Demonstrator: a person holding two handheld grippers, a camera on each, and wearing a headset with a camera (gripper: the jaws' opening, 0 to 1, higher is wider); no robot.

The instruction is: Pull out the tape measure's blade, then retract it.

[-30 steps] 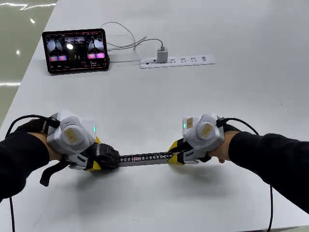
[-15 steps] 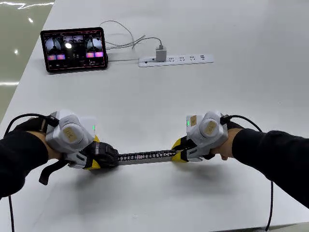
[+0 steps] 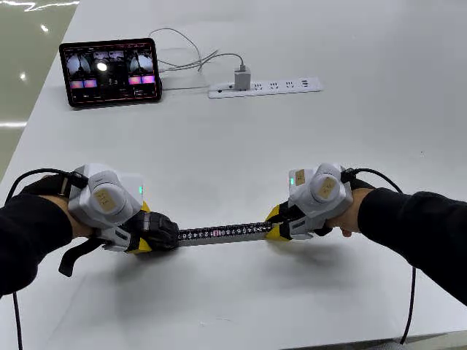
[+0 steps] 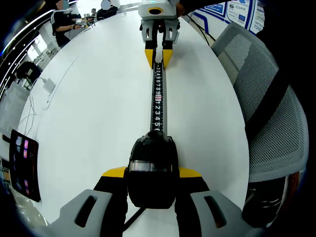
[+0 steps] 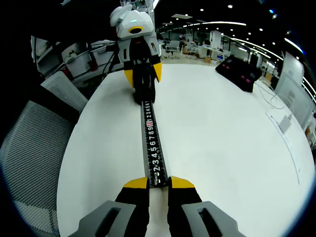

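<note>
Head view: the tape measure's case [image 3: 155,232] rests on the white table [image 3: 292,146], clamped by the left gripper [image 3: 142,235] as an anchor. The right gripper [image 3: 277,232] pinches the blade [image 3: 222,233] tip, so the blade lies taut between them.

Left gripper view: the jaws squeeze the case's sides.

Right gripper view: the jaws are closed on the blade's end, likely to control its travel.

At the far side of the white worktop [image 3: 306,146], a lit black tablet [image 3: 111,71] lies near a white power strip [image 3: 281,86], with thin white cables [image 3: 191,67] between them.
</note>
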